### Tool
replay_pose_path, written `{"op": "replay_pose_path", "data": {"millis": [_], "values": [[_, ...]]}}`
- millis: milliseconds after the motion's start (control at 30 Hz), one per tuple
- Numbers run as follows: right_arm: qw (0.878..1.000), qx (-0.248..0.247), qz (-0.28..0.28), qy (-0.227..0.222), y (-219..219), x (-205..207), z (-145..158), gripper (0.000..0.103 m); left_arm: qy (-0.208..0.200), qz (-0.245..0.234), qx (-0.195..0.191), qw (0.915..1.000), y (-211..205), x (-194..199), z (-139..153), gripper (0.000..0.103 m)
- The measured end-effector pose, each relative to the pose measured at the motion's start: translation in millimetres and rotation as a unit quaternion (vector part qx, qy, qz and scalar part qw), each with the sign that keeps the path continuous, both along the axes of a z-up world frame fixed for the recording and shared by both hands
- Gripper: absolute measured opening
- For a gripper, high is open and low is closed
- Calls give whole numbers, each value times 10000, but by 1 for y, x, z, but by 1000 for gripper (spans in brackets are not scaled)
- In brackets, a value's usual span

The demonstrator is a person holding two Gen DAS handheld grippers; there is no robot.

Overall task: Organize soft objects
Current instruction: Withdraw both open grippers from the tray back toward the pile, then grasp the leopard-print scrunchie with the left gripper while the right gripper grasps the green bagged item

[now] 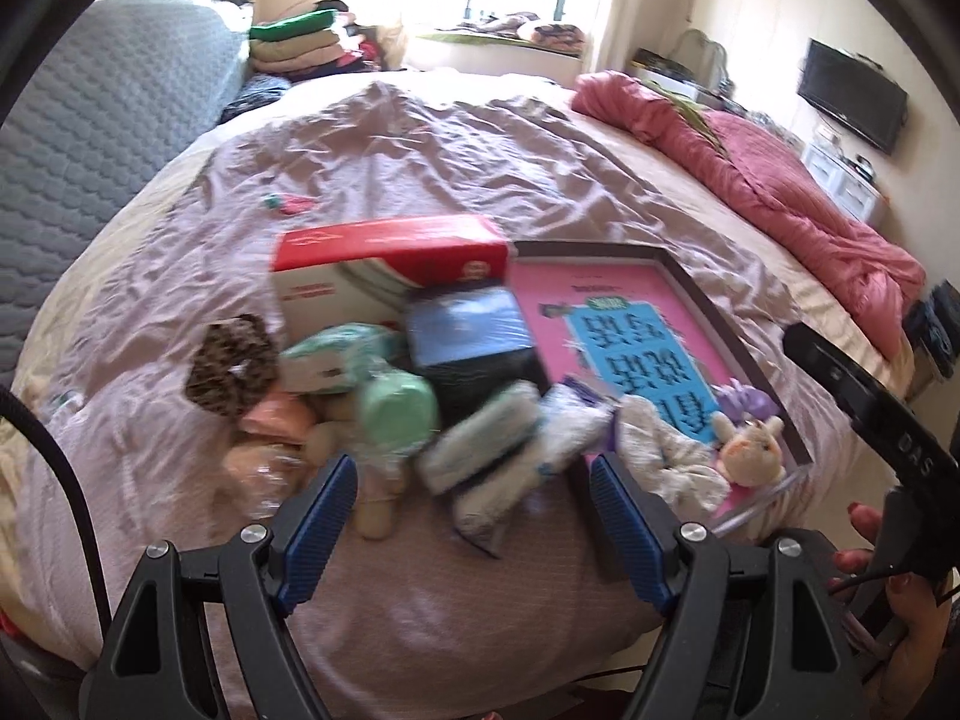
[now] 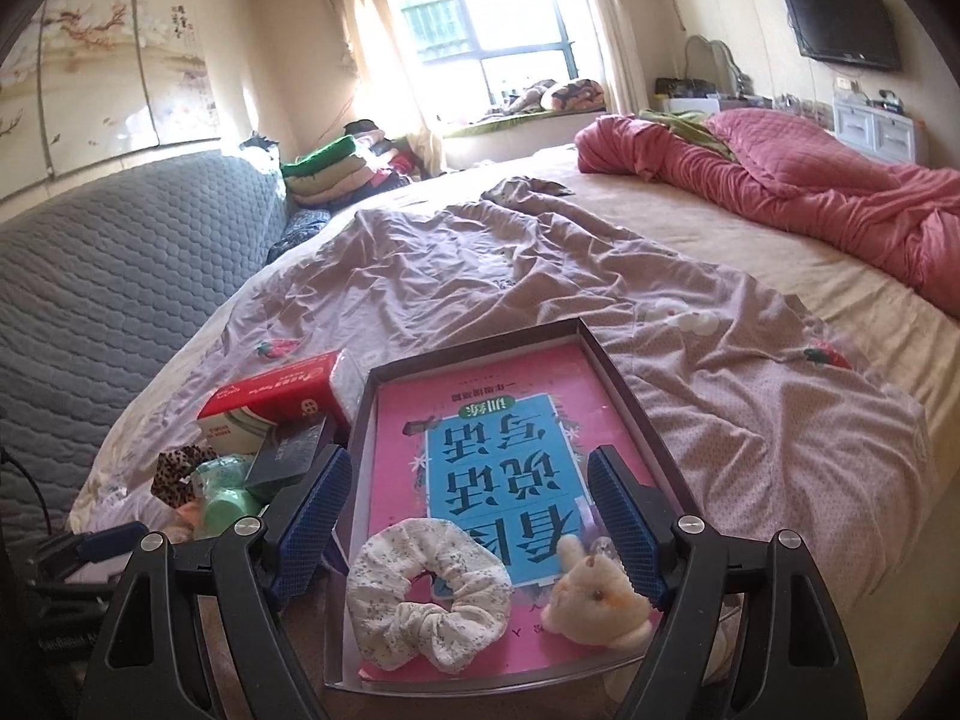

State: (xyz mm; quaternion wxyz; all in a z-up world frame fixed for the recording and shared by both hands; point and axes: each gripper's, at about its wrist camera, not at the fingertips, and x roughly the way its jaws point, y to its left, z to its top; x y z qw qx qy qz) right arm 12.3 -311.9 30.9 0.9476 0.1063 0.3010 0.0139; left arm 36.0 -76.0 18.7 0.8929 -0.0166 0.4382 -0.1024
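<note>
A shallow tray (image 2: 630,384) with a pink and blue book lining it lies on the bed. In it rest a white floral scrunchie (image 2: 426,591) and a cream plush bunny (image 2: 600,606); both also show in the left wrist view, the scrunchie (image 1: 666,462) and the bunny (image 1: 753,450). My right gripper (image 2: 468,516) is open and empty above the tray's near end. My left gripper (image 1: 474,531) is open and empty, just short of a pile with a wrapped white pack (image 1: 480,450), a leopard scrunchie (image 1: 231,363) and a green roll (image 1: 399,405).
A red and white tissue box (image 1: 384,267) and a dark box (image 1: 474,342) stand behind the pile. A red quilt (image 2: 810,192) lies at the bed's far right. A grey quilted headboard (image 2: 120,264) runs along the left. Wrinkled mauve sheet (image 2: 510,264) covers the middle.
</note>
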Motion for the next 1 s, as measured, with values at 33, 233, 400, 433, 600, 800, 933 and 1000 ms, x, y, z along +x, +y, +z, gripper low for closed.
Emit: {"op": "replay_pose_path", "data": {"millis": [33, 233, 400, 433, 600, 800, 933, 1000], "values": [[10000, -61, 54, -23, 4, 0, 1, 82, -6, 53, -9, 10000, 5, 0, 1, 79], [9982, -391, 431, -163, 27, -3, 6, 82, 32, 382, -103, 9992, 38, 0, 0, 79], [9953, -535, 797, -119, 47, -3, 5, 82, 23, 588, -125, 9982, 60, 0, -1, 79], [9950, -523, 846, -59, 50, -3, 5, 82, 17, 629, -124, 9979, 64, 1, -1, 79], [9912, -362, 1259, 183, 77, -4, 4, 82, 42, 863, -128, 9962, 86, 3, -5, 79], [9838, -408, 1636, 615, 114, -2, -11, 82, 27, 1108, -195, 9936, 108, 6, -8, 79], [9787, -691, 1801, 698, 131, -1, -20, 82, 60, 1251, -321, 9916, 123, 8, -13, 79], [9783, -672, 1800, 770, 134, 2, -25, 82, 90, 1309, -356, 9907, 129, 10, -16, 79]]}}
